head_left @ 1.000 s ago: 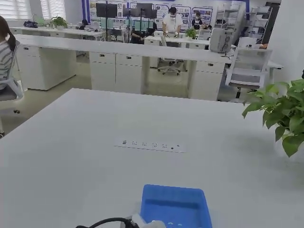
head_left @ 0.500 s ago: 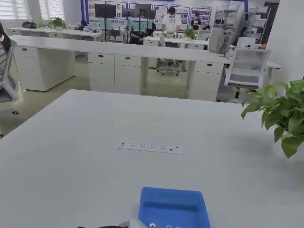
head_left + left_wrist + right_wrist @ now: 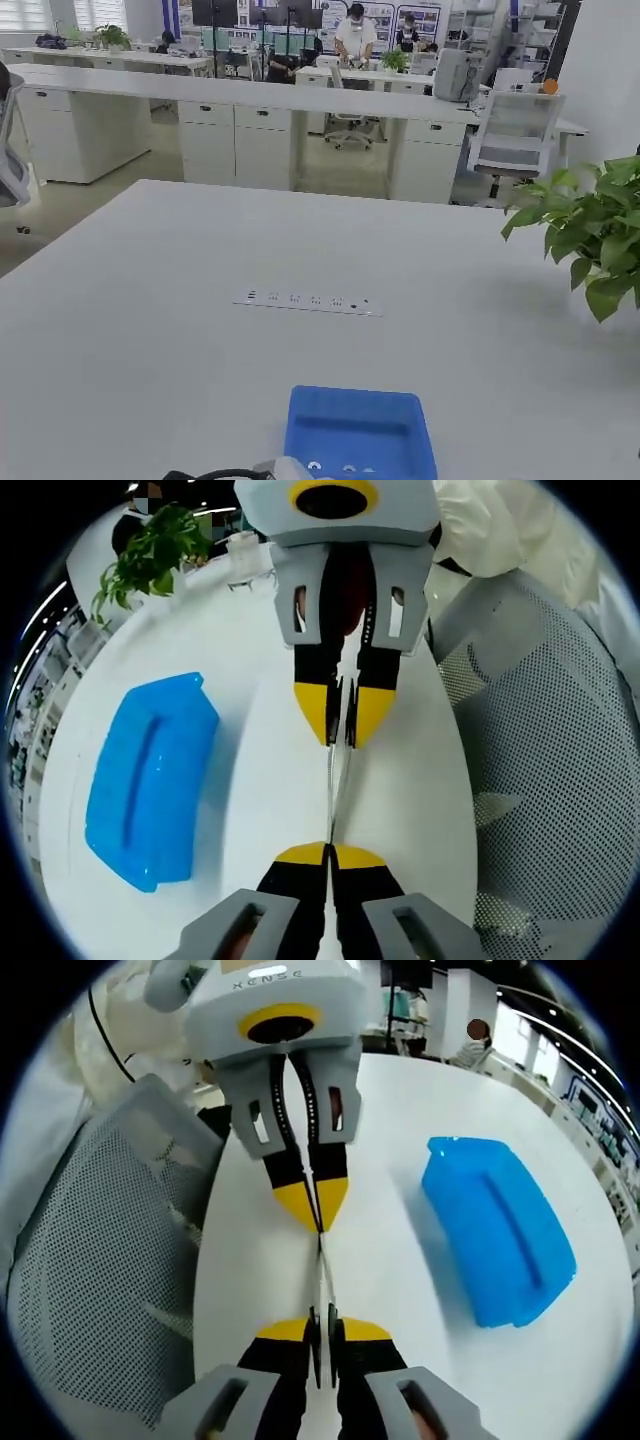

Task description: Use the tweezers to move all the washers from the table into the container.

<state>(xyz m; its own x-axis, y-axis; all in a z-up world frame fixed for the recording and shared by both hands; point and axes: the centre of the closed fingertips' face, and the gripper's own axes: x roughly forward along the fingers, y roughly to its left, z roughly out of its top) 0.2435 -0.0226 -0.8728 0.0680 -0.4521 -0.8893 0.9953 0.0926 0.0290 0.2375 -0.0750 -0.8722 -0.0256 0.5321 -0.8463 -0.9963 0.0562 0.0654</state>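
1. At the near edge of the bench [image 3: 150,330], I have the tweezers [image 3: 332,780] held between the two grippers, which face each other tip to tip. The tweezers' long axis runs 12 to 6 in both gripper views.
2. The left gripper [image 3: 329,852] has its jaws pressed together on one end of the tweezers.
3. The right gripper [image 3: 345,718], at 12 o'clock in the left gripper view, has its jaws closed on the other end. A thin slit is left where the tweezers sit.
4. The container [image 3: 150,770] lies on the bench at about 10 o'clock from the left jaws and about 2 o'clock from the right jaws. It is near both, and I can't call either gripper the nearer.
5. In the head view a few washers [image 3: 315,466] lie inside the container at its 6 o'clock edge. The power strip [image 3: 308,301] is beyond it at 12.
6. I read this as a two-ended hold. One grip must let go before the tips can pick anything up.
7. I cannot tell which washers are left on the bench.
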